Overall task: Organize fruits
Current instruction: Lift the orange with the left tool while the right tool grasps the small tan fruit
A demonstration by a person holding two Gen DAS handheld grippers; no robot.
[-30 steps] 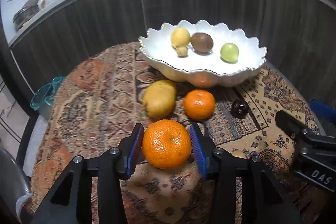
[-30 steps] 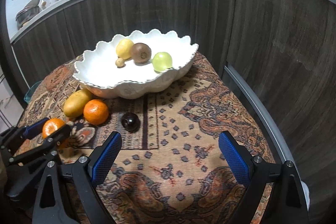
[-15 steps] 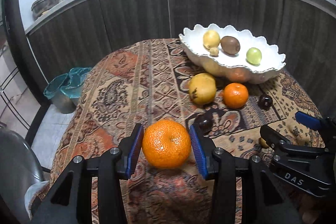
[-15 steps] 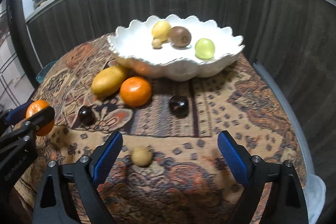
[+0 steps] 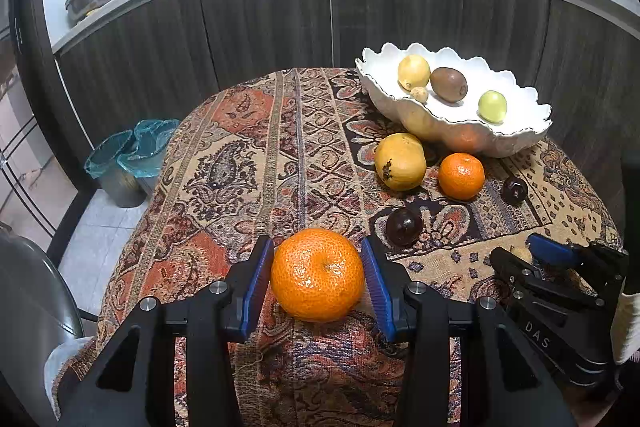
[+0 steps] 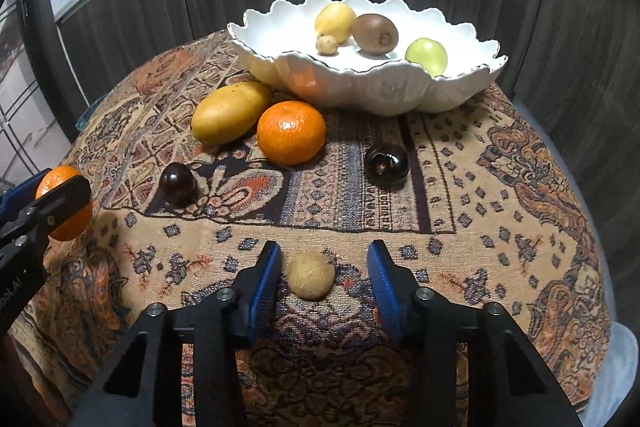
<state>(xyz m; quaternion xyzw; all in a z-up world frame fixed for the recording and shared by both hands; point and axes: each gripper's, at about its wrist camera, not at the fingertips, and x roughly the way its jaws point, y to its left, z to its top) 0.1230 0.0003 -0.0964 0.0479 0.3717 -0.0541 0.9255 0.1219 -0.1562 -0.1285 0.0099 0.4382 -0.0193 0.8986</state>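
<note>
My left gripper (image 5: 316,251) is shut on a large orange (image 5: 317,275), held over the near left of the patterned tablecloth (image 5: 260,163). In the right wrist view, the jaws of my right gripper (image 6: 325,255) are closing around a small tan round fruit (image 6: 311,275) that lies on the cloth; a gap still shows at the right pad. A white scalloped bowl (image 6: 380,91) at the back holds a lemon (image 6: 335,21), a kiwi (image 6: 375,34), a green fruit (image 6: 426,55) and a small tan fruit (image 6: 327,44).
In front of the bowl lie a yellow mango (image 6: 230,113), a second orange (image 6: 291,131) and two dark round fruits (image 6: 178,183) (image 6: 386,163). Two lined bins (image 5: 132,155) stand on the floor to the left. Dark cabinets run behind the table.
My right gripper has come down and back to the small tan fruit, and its jaws have narrowed around it. My left gripper carried the orange back and left, away from the bowl.
</note>
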